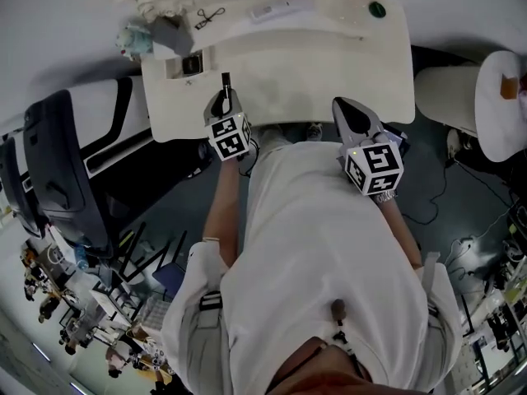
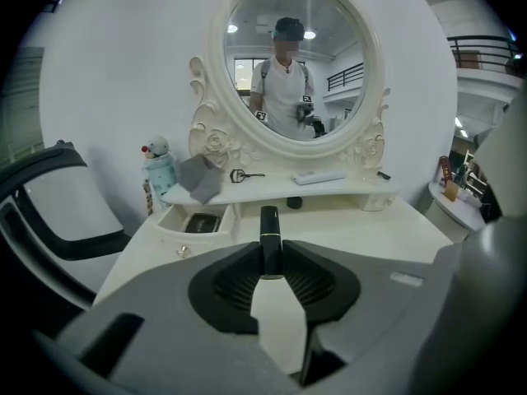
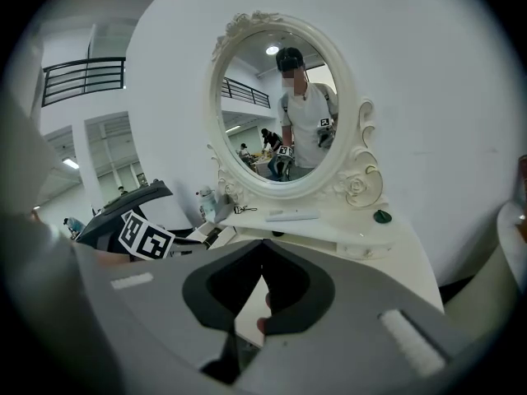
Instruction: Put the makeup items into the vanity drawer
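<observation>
Vanity top (image 1: 329, 76): white, mirror (image 2: 329, 31) behind, drawer (image 1: 191, 64) open at left back corner.
Left gripper (image 2: 269, 257): clamped on black tube (image 2: 269, 230).
Right gripper (image 3: 262, 249): jaws together, empty.

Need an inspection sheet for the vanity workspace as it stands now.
Surface: white vanity top, mostly bare.
Job's things: black tube in left tool; black compact in open drawer; eyelash curler, white case, green round item on shelf.
Clutter: gray cloth, snowman figure beside drawer.
Tools: left tool shut on black tube; right tool shut, empty.
Cables: cables loose on floor, right.
Surroundings: oval mirror; black-and-white chair left; white side table right.
</observation>
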`<state>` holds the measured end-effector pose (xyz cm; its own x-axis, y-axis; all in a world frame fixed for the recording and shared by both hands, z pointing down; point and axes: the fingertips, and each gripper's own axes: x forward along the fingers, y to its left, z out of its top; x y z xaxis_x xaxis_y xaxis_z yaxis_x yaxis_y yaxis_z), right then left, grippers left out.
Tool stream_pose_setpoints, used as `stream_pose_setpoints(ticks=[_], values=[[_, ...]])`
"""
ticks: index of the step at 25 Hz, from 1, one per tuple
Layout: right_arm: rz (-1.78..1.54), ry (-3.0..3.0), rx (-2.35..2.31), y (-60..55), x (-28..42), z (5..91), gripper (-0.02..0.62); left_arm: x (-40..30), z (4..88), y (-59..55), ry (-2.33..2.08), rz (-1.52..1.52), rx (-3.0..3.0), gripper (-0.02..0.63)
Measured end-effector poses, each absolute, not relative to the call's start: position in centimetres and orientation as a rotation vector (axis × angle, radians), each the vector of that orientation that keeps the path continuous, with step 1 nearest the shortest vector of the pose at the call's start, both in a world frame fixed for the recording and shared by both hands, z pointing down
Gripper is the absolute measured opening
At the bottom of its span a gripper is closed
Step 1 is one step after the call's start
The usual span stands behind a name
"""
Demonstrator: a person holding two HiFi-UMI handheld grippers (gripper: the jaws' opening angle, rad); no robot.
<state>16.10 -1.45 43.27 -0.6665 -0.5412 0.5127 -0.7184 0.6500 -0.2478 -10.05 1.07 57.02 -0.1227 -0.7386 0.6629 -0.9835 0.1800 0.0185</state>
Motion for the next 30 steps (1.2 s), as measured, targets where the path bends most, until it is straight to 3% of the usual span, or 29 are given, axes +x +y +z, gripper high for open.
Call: stream_pose_setpoints(ticks=[17,30], values=[[0.639,-2.471,0.972,-2.8,6.4,43.3,0.005,-24.2,55.9,1.5,-2.003,0.616,1.497,0.094],[0.693,-2.379,1.089,-2.8,1.6,44.3,0.005,-29.8,59.6,-2.6,-1.839,0.724,1.551,0.094]])
